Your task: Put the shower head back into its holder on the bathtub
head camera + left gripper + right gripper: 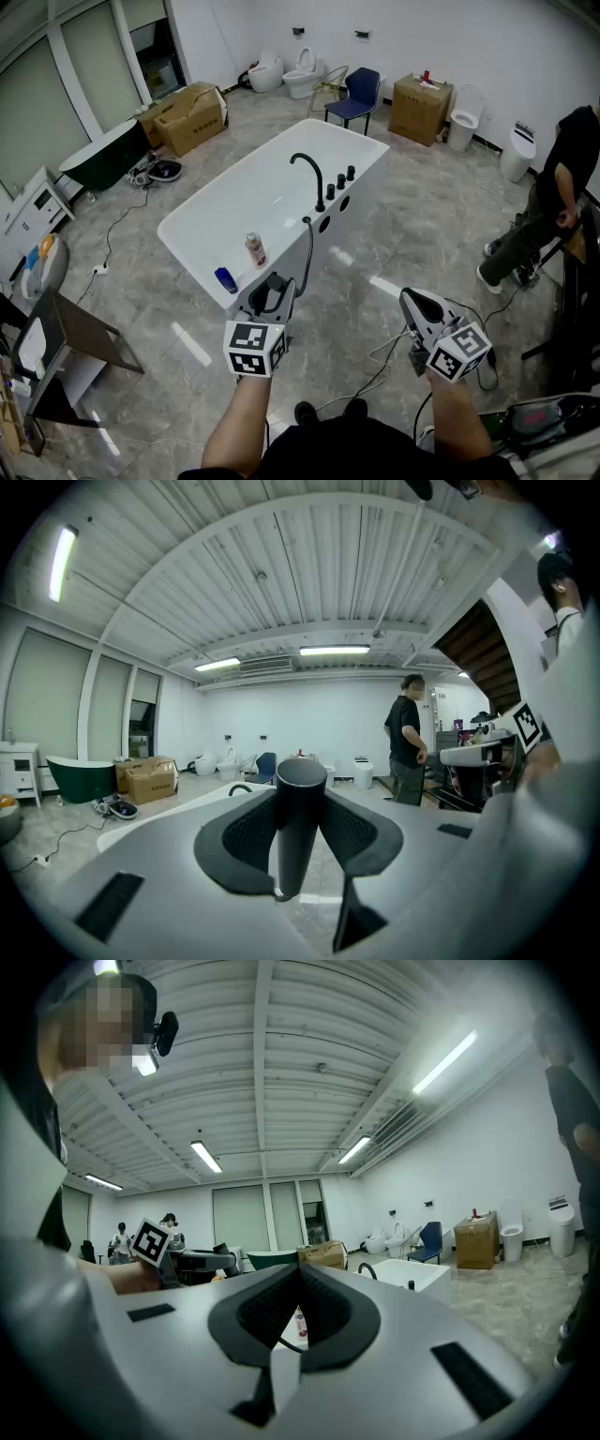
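My left gripper (271,296) hovers just in front of the near side of the white bathtub (197,217), shut on the black shower head (266,298). In the left gripper view the round black handle (301,794) stands upright between the two pads (246,838). The black hose (308,251) runs from the shower head up to the tub's right rim, near the curved black faucet (310,173) and the knobs (340,180). My right gripper (419,307) is to the right over the floor, shut and empty; in its own view the jaws (299,1290) are together, with the tub (414,1275) beyond.
A pink bottle (255,249) and a blue object (225,278) stand on the tub's near rim. A person in black (561,184) stands at the right. Cardboard boxes (190,116), a blue chair (357,96) and toilets (303,71) line the back. Cables (375,370) lie on the floor.
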Demonstrator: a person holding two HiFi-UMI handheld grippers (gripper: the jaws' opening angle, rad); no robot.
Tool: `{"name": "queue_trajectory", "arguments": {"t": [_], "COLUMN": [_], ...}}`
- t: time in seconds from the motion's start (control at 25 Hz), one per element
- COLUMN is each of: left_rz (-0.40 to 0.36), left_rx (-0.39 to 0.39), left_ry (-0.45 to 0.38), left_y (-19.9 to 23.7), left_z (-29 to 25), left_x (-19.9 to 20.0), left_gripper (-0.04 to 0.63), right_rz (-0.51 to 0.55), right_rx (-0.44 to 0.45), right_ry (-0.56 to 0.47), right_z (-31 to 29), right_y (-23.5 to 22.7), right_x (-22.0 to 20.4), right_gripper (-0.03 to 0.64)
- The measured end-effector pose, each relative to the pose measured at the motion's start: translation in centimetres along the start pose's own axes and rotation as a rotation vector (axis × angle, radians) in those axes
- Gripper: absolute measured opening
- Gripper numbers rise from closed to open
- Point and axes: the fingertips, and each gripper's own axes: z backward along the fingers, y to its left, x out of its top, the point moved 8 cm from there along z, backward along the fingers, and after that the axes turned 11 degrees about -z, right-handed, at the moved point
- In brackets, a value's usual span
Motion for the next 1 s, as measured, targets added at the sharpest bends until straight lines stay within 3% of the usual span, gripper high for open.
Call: {"name": "queue_trajectory", "arguments": {"t": [0.2,0.68,1.0], "left_rz": [-0.028,0.016,0.018], "left_rx": [-0.016,-0.018,-0.039], "left_ry": [-0.026,-0.031,-0.053], "left_y": [0.9,3.7,6.0], "left_z": [1.1,3.7,4.6], "left_x": [-0.1,-2.4,-2.7], "left_gripper": [0.153,0.153,0.153], "right_rz": [0.020,0.026,0.004], "right_rx": [0.021,0.067,0.004], "right_ry": [0.001,0.055,0.055], "right_z": [-1.4,-4.5,-5.1], "right_y": [1.8,5.9,6.4], "right_x": [-0.4,-1.7,-1.1], "right_gripper": [0.015,0.017,0.017]}}
